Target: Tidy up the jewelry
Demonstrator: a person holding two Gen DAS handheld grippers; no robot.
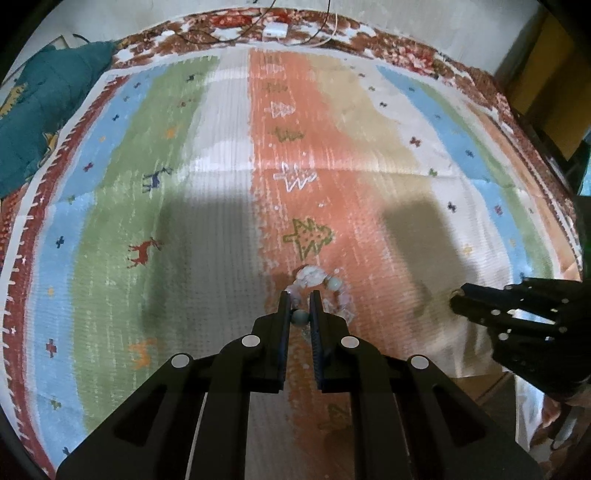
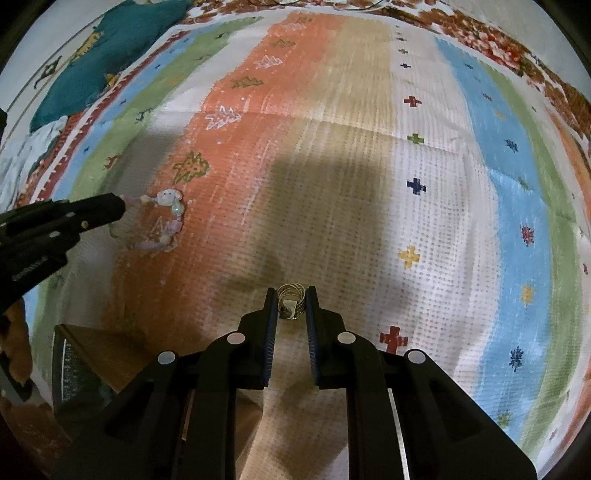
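A pale beaded bracelet [image 1: 320, 284] with a white charm hangs from my left gripper [image 1: 299, 301], whose jaws are shut on one of its greenish beads, just above the orange stripe of the striped cloth [image 1: 221, 155]. In the right wrist view the same bracelet [image 2: 162, 221] trails from the left gripper's tip [image 2: 120, 206]. My right gripper [image 2: 291, 295] is shut on a gold wire-band ring [image 2: 291, 300], held upright between the pads over the beige stripe. The left wrist view catches the right gripper [image 1: 456, 297] at the right edge, with the gold ring at its tip.
A teal quilted cloth [image 1: 48, 110] lies bunched at the far left. A white charger with cables [image 1: 275, 29] sits at the far edge. A brown wooden surface [image 2: 99, 350] shows past the cloth's near edge, lower left in the right wrist view.
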